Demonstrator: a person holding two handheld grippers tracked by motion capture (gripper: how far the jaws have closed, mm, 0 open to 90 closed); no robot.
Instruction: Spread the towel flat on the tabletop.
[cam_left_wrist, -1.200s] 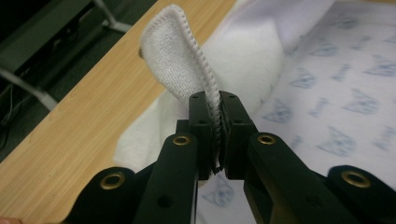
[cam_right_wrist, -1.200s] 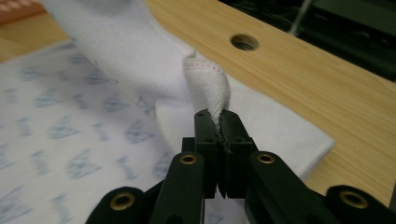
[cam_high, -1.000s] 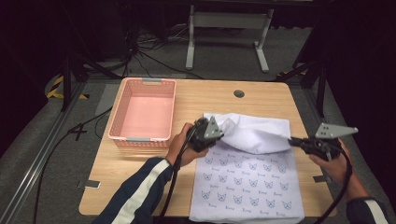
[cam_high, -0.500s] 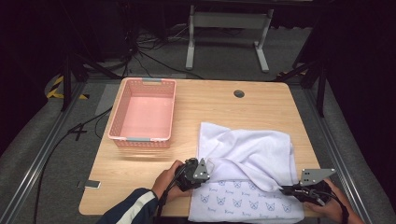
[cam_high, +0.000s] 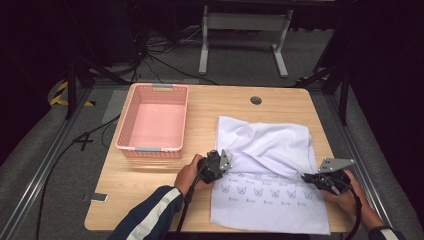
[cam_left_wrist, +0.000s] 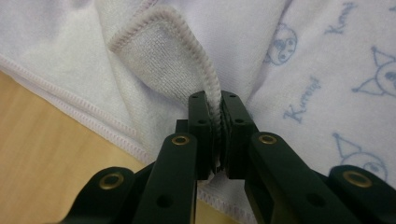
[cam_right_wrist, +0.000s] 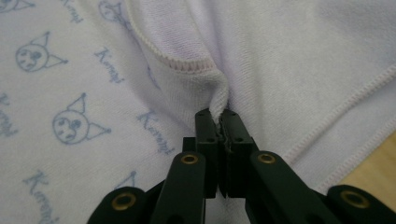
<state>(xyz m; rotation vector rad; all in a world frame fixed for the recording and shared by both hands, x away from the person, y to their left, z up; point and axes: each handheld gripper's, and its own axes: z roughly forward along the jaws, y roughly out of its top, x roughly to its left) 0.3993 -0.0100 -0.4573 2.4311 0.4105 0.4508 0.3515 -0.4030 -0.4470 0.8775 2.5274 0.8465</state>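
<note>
- High view: a white terry towel printed with small blue cartoon faces and lettering (cam_high: 270, 200) lies on the pale wooden table (cam_high: 150, 200), in the lower right of the frame. Its far edge is folded toward the person, so the plain white underside covers the upper part and the printed strip shows below.
- High view: the left gripper (cam_high: 221, 168) sits at the fold's left end, centre-bottom of frame; the right gripper (cam_high: 306, 177) sits at the fold's right end, lower right. Both are low over the cloth.
- High view: an empty pink plastic basket with latticed walls (cam_high: 131, 127) stands left of centre on the table, apart from the towel.
- Left gripper view: black jaws are pressed together on the towel's stitched hem (cam_left_wrist: 212, 88), centre of frame. The corner flap curls up above them; printed cloth is at right, bare wood at lower left.
- Right gripper view: jaws are clamped on a pinch of stitched hem (cam_right_wrist: 219, 100) at centre. Print is at left, plain underside at right, a sliver of table in the lower right corner.
- Judgement: the first fold looks partway done. The far edge is gripped at both corners and has reached about mid-towel, short of the near edge.
- Left to do, as I read it: lay that edge down, release, fold further, and probably put the towel in the basket.
</note>
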